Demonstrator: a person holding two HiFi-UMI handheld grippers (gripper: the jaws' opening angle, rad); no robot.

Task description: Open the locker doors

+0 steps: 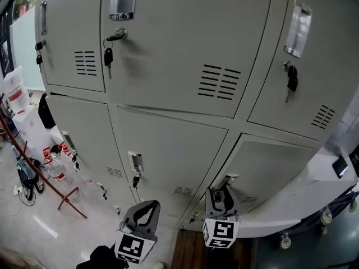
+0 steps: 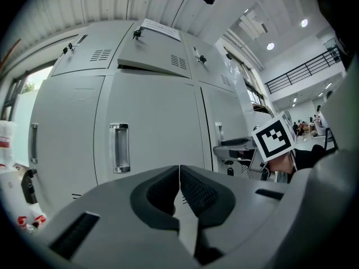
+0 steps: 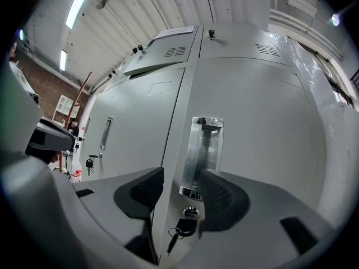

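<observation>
A bank of grey lockers (image 1: pixel 168 66) fills the head view, with chrome handles and keys hanging in the locks. My right gripper (image 1: pixel 221 198) is at the left edge of the lower right door (image 1: pixel 275 167), which looks slightly ajar. In the right gripper view its jaws stand open around that door's edge: the chrome handle (image 3: pixel 202 153) and the key (image 3: pixel 182 228) lie between them, pads not pressing. My left gripper (image 1: pixel 149 206) hovers before the lower middle door (image 1: pixel 168 150), apart from it. Its jaws (image 2: pixel 179 175) are shut on nothing, facing a handle (image 2: pixel 119 148).
On the floor at the left stand a red metal stand (image 1: pixel 67 198), bottles (image 1: pixel 53 167) and bags. A white cart on casters (image 1: pixel 314 206) sits at the right of the lockers. An upper door (image 2: pixel 151 49) in the left gripper view hangs ajar.
</observation>
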